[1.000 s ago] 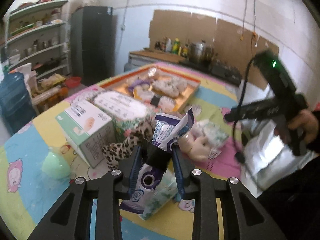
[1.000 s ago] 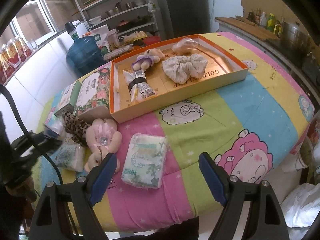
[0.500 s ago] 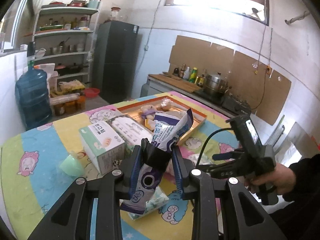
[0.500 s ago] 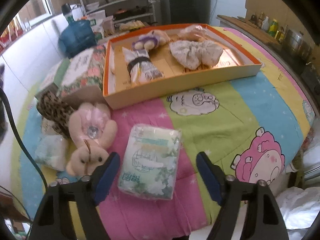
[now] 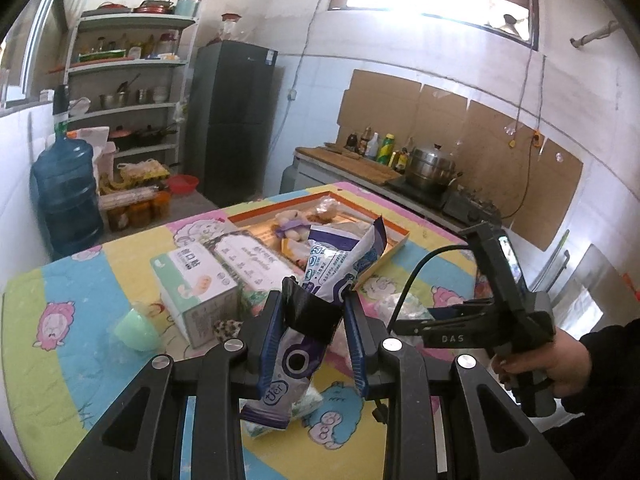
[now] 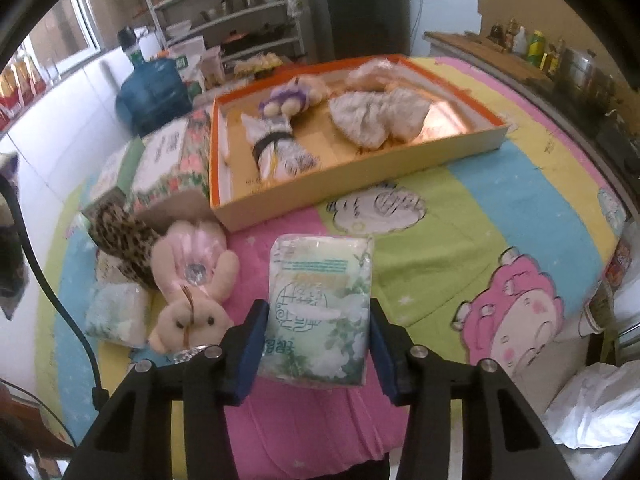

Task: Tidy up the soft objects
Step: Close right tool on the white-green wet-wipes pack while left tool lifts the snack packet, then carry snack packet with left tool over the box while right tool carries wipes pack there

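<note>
My left gripper (image 5: 314, 308) is shut on a blue-and-white tissue packet (image 5: 332, 264) with a black band, held up above the table. My right gripper (image 6: 316, 320) points down at a green-and-white tissue pack (image 6: 320, 280) lying on the pink stripe of the tablecloth. Its jaws are closing, with the pack between them and the blue pads against both its sides. Beyond it the orange tray (image 6: 360, 184) holds a purple plush (image 6: 288, 98), a white scrunchie (image 6: 376, 118) and a banded packet (image 6: 272, 148).
A pink plush bunny (image 6: 192, 276), a leopard-print cloth (image 6: 120, 236) and a small tissue pack (image 6: 116, 312) lie left of the gripped pack. Tissue boxes (image 6: 172, 168) stand beside the tray. A green cup (image 5: 134, 332) sits near the table's left side. The table edge is close in front.
The left gripper rose with its packet and tilted up toward the room. The right gripper came down over the green-and-white pack and its jaws narrowed onto its sides.
</note>
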`<state>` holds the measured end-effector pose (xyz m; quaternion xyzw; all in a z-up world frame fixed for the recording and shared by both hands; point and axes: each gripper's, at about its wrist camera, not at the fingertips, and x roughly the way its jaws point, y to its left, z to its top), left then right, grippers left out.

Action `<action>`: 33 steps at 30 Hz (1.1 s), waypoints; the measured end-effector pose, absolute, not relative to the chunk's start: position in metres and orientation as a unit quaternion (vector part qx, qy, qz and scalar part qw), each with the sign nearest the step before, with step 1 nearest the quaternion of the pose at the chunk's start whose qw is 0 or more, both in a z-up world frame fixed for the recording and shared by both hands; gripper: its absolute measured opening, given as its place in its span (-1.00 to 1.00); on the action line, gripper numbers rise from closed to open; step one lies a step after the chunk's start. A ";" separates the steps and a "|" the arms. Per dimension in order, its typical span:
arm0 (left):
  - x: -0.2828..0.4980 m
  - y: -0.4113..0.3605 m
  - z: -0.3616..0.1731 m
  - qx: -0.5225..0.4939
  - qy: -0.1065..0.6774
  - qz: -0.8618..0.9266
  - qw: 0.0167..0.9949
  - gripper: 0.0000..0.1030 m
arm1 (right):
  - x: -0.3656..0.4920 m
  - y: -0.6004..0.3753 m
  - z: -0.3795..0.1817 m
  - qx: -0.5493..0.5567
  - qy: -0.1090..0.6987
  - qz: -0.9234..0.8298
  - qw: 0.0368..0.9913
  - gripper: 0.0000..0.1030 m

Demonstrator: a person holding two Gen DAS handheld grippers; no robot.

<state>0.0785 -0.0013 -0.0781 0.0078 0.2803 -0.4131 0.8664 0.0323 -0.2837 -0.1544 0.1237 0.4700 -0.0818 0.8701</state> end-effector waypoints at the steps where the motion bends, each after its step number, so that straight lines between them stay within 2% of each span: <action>1: 0.079 -0.005 -0.076 0.007 0.279 -0.414 0.866 -0.40 | 0.030 -0.286 -0.149 0.122 0.464 -0.083 0.874 -0.06; 11: 0.079 -0.046 -0.058 0.008 0.269 -0.423 0.865 -0.40 | 0.013 -0.313 -0.090 0.063 0.406 -0.108 0.905 -0.06; 17: 0.085 -0.079 -0.047 0.014 0.268 -0.407 0.873 -0.40 | 0.025 -0.347 -0.066 0.065 0.380 -0.097 0.917 -0.06; 25: 0.111 -0.137 -0.037 0.036 0.268 -0.379 0.885 -0.40 | 0.065 -0.393 -0.055 0.044 0.372 -0.070 0.925 -0.06; 33: 0.143 -0.197 -0.042 0.055 0.281 -0.350 0.892 -0.40 | 0.111 -0.438 -0.070 0.045 0.386 -0.024 0.921 -0.06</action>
